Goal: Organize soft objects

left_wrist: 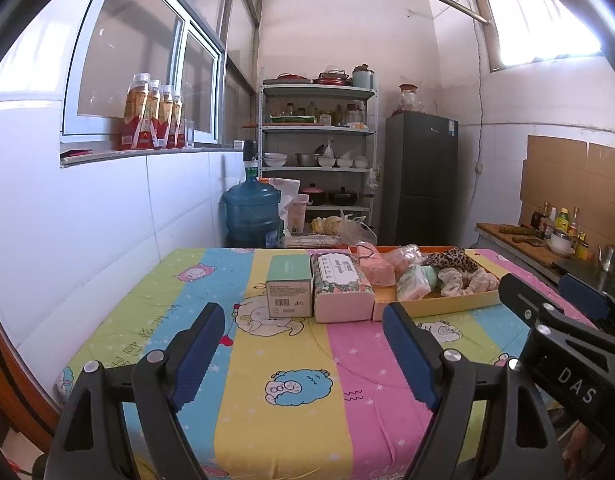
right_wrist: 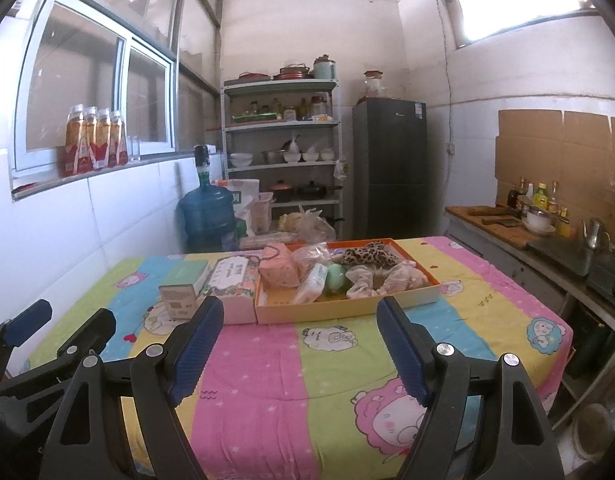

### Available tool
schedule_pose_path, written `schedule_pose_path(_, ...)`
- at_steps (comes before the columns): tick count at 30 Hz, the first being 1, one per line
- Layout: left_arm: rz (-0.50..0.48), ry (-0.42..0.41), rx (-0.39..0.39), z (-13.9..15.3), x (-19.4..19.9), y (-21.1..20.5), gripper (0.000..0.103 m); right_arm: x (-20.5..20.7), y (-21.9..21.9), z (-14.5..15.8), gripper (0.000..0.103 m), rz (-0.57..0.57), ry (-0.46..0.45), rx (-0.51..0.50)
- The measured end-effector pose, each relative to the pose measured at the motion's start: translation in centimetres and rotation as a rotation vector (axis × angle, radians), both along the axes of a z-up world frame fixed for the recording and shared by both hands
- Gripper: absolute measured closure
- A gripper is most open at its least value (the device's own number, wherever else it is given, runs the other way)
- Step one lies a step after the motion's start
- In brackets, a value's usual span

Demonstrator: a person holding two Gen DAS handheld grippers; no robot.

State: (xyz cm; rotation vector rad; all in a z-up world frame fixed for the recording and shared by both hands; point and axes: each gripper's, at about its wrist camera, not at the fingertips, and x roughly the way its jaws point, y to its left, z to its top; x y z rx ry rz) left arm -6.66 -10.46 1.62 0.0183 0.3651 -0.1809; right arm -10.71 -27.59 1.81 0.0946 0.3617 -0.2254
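Observation:
An orange tray (right_wrist: pixel 347 307) sits at the far side of the striped cartoon tablecloth (right_wrist: pixel 267 380). It holds a pink pouch (right_wrist: pixel 279 270), a wrapped tissue pack (right_wrist: pixel 311 290), a green sponge (right_wrist: pixel 334 278), a leopard scrunchie (right_wrist: pixel 365 258) and a pale scrunchie (right_wrist: pixel 381 282). Left of it lie a floral tissue pack (left_wrist: pixel 341 286) and a teal box (left_wrist: pixel 289 286). My left gripper (left_wrist: pixel 303 354) is open and empty, short of the box. My right gripper (right_wrist: pixel 299 350) is open and empty, short of the tray (left_wrist: pixel 447 306).
A white tiled wall runs along the table's left. Behind the table stand a blue water jug (left_wrist: pixel 251 212), a metal shelf (left_wrist: pixel 317 148) and a dark fridge (left_wrist: pixel 421 178). A counter (right_wrist: pixel 507 226) with bottles and a kettle lies on the right.

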Motion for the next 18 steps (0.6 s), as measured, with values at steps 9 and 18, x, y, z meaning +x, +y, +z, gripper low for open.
schedule_pose_path(9,0.0,0.0,0.0,-0.01,-0.04,-0.07,0.021,0.0,-0.01,-0.01,0.023,0.0,0.001,0.0)
schedule_pose_path(18,0.001,-0.002,0.003,-0.04,-0.07,-0.09,0.021,0.16,0.24,0.05,0.023,-0.008,-0.002,-0.002)
